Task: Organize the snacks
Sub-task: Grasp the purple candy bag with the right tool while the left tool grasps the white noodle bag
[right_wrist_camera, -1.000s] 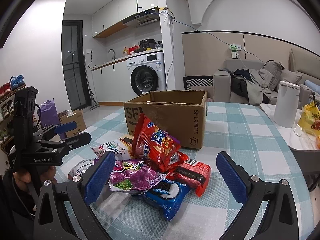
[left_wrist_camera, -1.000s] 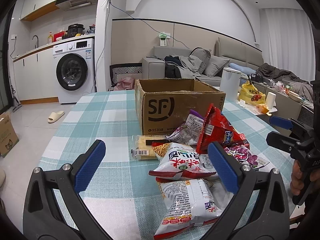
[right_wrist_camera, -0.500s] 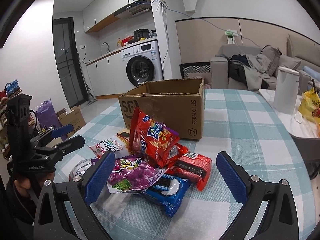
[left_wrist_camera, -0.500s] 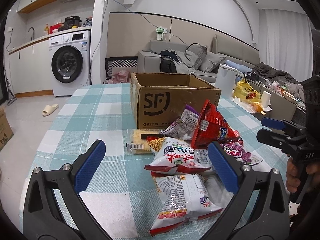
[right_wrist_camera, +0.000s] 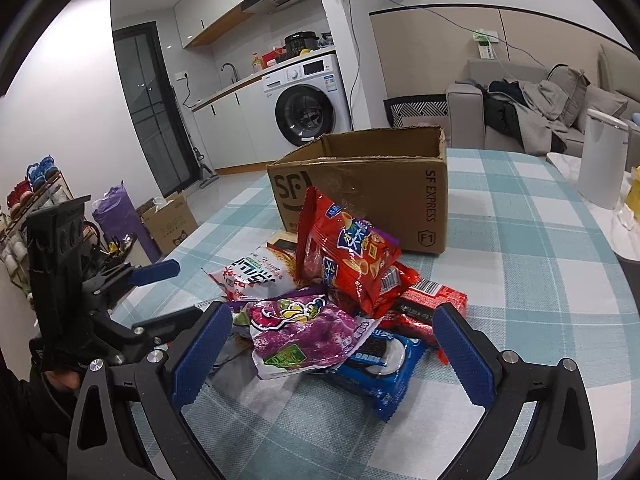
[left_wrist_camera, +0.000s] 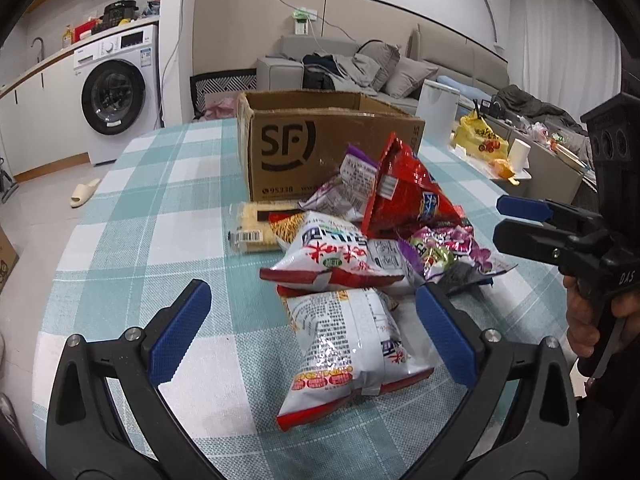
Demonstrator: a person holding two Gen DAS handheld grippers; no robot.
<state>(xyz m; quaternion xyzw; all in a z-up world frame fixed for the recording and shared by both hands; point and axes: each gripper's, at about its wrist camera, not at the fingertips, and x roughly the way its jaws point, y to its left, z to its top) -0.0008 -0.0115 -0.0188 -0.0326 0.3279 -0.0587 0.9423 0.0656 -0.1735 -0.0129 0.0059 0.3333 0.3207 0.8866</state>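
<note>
Left gripper (left_wrist_camera: 312, 332) fingers wide around white snack bag (left_wrist_camera: 348, 356); right gripper (right_wrist_camera: 332, 354) fingers wide around purple bag (right_wrist_camera: 304, 336), cardboard box (right_wrist_camera: 372, 192) beyond.

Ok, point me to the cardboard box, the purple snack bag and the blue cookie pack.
cardboard box (right_wrist_camera: 372, 196), right wrist view, on its front wall.
purple snack bag (right_wrist_camera: 300, 332), right wrist view, middle of its printed face.
blue cookie pack (right_wrist_camera: 384, 372), right wrist view, on the wrapper's exposed right half.
</note>
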